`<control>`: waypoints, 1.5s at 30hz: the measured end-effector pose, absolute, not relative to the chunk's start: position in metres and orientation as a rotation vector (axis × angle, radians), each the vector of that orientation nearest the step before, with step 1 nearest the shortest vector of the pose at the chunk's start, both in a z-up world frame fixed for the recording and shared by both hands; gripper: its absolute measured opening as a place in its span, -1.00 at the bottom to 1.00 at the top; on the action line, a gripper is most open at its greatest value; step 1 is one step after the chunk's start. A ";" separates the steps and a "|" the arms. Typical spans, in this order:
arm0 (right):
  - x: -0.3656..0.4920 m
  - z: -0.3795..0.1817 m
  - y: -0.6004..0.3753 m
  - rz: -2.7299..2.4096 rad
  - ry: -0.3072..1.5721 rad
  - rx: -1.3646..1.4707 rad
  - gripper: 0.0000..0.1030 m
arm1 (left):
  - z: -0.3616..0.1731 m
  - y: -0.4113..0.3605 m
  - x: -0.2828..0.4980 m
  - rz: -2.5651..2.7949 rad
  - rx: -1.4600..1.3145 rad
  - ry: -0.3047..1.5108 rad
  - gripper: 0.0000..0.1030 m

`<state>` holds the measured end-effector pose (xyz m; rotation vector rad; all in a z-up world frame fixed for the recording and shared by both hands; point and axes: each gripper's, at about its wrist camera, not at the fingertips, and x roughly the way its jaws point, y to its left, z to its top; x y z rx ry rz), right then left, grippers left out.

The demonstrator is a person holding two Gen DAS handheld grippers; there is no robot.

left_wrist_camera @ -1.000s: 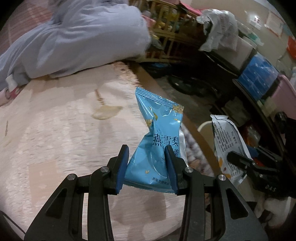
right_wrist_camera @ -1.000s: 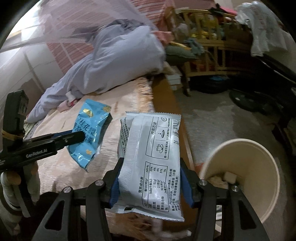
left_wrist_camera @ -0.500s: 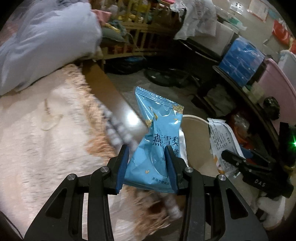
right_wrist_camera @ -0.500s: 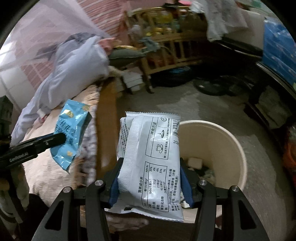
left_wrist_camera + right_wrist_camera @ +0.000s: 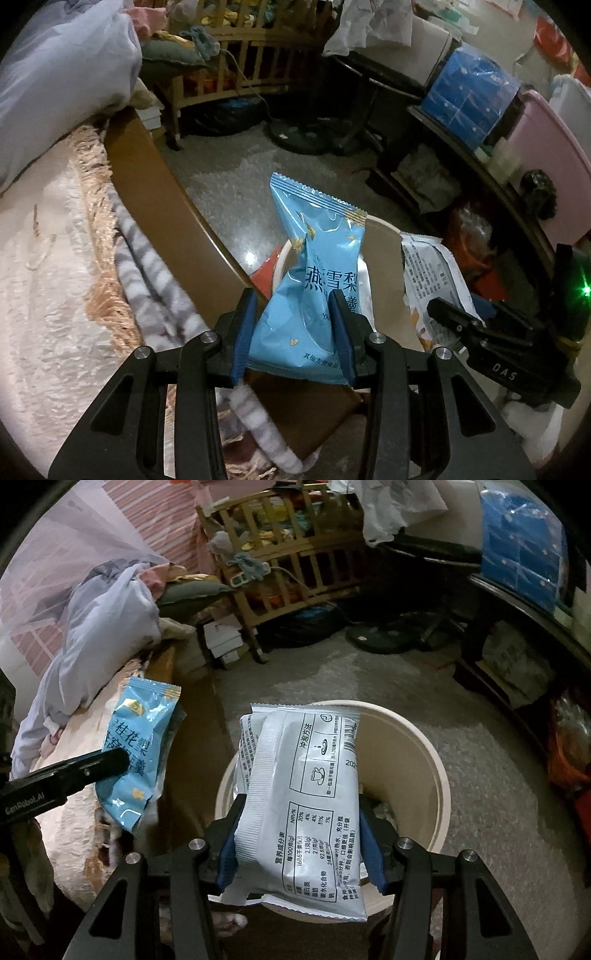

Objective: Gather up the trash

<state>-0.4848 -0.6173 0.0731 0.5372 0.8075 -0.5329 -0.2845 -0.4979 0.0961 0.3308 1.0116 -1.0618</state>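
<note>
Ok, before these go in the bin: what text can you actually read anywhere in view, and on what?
"燕雪梨" on the blue wrapper in the left gripper.
"桂花" on that wrapper's other face, seen from the right wrist.
"冲泡方法" and "营养成分表" on the white wrapper in the right gripper.
"GenRobot.AI" on the left gripper's side.
"DAS" on the right gripper's side.
Barcode digits and the nutrition table's fine print: too small to read reliably.
</note>
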 end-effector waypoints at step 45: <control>-0.483 0.140 -0.552 -0.673 0.623 0.345 0.37 | 0.157 -0.418 -0.308 -0.951 0.299 0.726 0.00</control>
